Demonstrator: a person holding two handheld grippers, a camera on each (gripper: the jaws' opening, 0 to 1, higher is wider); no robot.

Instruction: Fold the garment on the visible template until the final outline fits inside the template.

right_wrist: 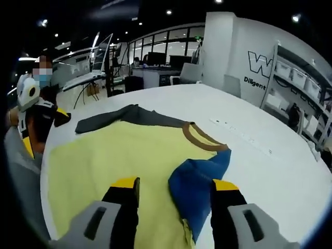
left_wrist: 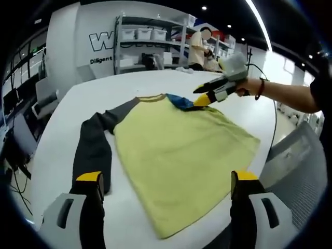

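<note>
A yellow long-sleeved shirt (left_wrist: pixel 176 150) lies flat on the white table (left_wrist: pixel 62 129), with its brown collar (right_wrist: pixel 199 139) at the far side. Its dark grey sleeve (left_wrist: pixel 93 145) stretches out straight along one side. The blue sleeve (right_wrist: pixel 199 181) is folded in over the shoulder beside the collar. My left gripper (left_wrist: pixel 167 179) is open above the shirt's hem, its jaws wide apart with nothing between them. My right gripper (right_wrist: pixel 175 185) is open too, hovering over the blue sleeve (left_wrist: pixel 180 101). The right gripper (left_wrist: pixel 203 96) also comes in from the right by the collar.
Grey chair backs (left_wrist: pixel 301 155) stand close to the table's near edge. Shelves with white bins (left_wrist: pixel 145 36) and a person (left_wrist: pixel 197 49) are behind the table. Bare table surface (right_wrist: pixel 270 171) extends past the collar. Office desks (right_wrist: pixel 155 72) fill the background.
</note>
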